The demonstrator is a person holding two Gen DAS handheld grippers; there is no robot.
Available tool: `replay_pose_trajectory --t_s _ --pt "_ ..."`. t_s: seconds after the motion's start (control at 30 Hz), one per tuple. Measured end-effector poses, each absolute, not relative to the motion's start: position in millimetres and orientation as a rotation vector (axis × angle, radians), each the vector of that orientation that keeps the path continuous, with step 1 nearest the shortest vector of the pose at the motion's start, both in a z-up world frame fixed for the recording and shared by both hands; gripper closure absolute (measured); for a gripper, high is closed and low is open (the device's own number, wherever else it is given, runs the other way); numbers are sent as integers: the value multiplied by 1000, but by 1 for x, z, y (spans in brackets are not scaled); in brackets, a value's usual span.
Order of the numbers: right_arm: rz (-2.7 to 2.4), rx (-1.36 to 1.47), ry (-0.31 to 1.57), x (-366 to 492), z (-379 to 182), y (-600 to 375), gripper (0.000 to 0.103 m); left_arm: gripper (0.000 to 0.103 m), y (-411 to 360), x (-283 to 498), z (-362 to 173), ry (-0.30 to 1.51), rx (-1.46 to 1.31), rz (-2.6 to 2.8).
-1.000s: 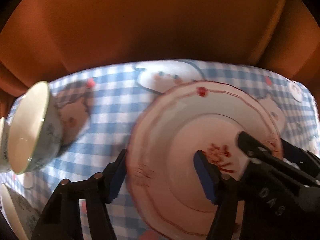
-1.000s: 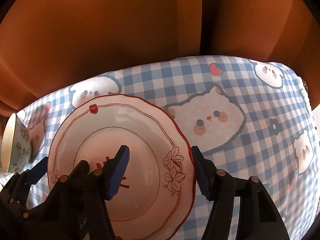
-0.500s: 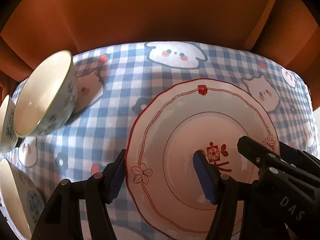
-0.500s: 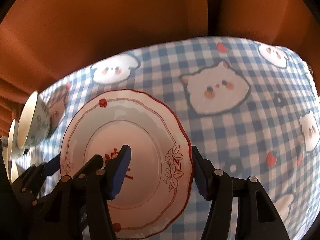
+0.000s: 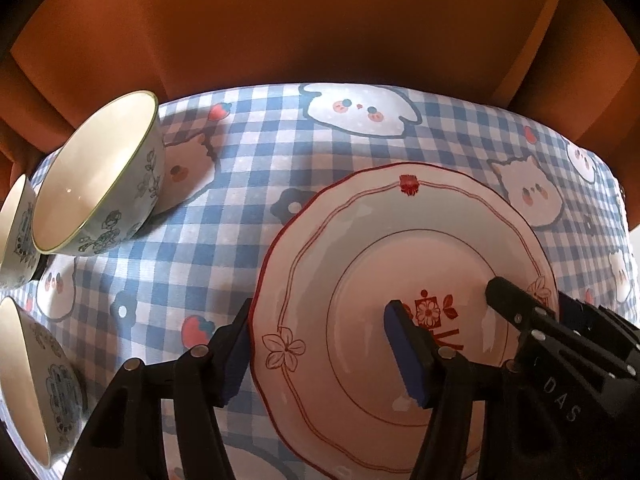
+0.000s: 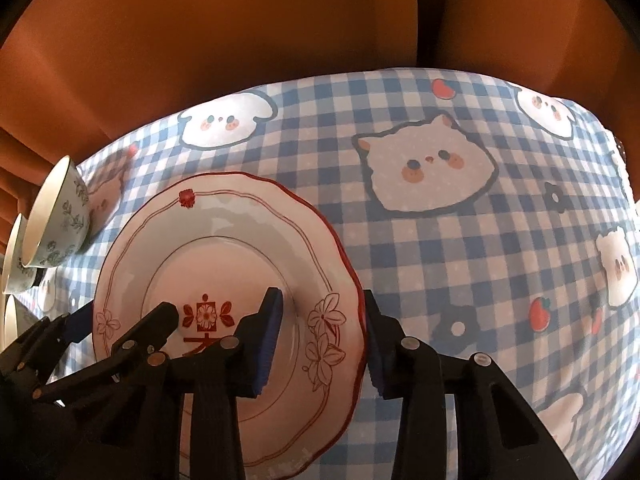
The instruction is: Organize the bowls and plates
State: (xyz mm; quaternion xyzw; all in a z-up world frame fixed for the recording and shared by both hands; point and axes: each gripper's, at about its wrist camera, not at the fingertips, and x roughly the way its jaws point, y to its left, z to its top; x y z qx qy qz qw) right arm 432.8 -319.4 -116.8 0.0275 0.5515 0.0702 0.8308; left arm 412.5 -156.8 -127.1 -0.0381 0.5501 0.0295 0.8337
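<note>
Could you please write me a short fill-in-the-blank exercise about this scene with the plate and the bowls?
1. Both grippers straddle the rim of the same ____.
2. The tablecloth has a checked pattern in white and ____.
3. From the left gripper, the bowls lie on its ____ side.
4. The trim on the plate is ____.

Missing words: plate; blue; left; red

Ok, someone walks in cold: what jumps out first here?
The plate, red-trimmed, filling the centre, with both grippers straddling its rim: left gripper on its left edge, right gripper on its right. Next, the floral bowls clustered at far left on the blue checked cloth.
</note>
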Motion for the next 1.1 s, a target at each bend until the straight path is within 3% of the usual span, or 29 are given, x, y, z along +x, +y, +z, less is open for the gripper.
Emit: replay_pose_trajectory --t_s 0.5,1.1 --pt "91 87 1111 416 -75 -325 61 39 -161 393 -72 1072 -88 4" --pt "6 60 1065 294 -17 -291 61 39 -129 287 -25 1008 -76 -116"
